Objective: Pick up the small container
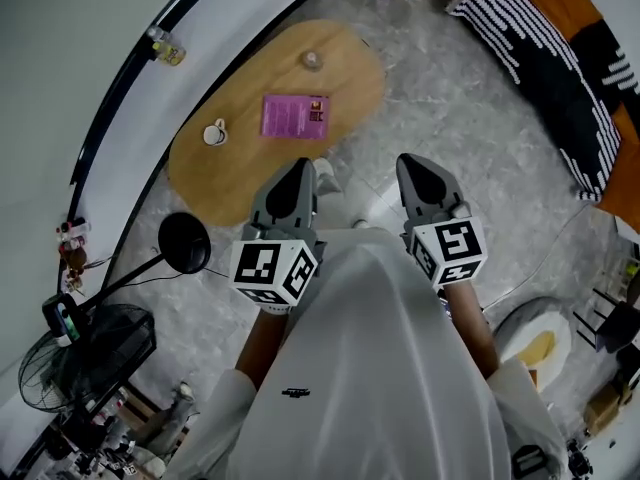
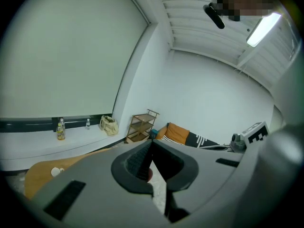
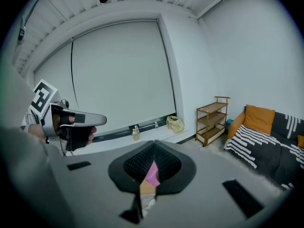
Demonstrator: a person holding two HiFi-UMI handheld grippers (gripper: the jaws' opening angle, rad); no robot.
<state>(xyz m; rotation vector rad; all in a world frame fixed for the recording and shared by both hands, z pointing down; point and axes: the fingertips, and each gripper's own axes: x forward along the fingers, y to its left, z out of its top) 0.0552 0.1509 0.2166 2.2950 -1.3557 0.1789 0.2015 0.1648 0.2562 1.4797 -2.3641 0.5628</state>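
The small container (image 1: 311, 60) stands near the far end of the oval wooden table (image 1: 230, 173), well ahead of both grippers. A pink booklet (image 1: 295, 115) and a white mug (image 1: 215, 133) lie nearer on the same table. My left gripper (image 1: 300, 170) hovers over the table's near edge, jaws together and holding nothing. My right gripper (image 1: 412, 164) is level with it over the floor, also shut and holding nothing. In the right gripper view the jaw tips (image 3: 154, 144) meet, with the pink booklet (image 3: 152, 174) showing below them. In the left gripper view the tips (image 2: 152, 144) meet too.
A black lamp head (image 1: 184, 240) and a fan (image 1: 85, 353) stand at the left on the floor. A sofa (image 1: 560, 58) with a striped blanket fills the upper right. A bottle (image 1: 168, 50) sits on the window sill. A wooden shelf (image 3: 213, 118) stands in the corner.
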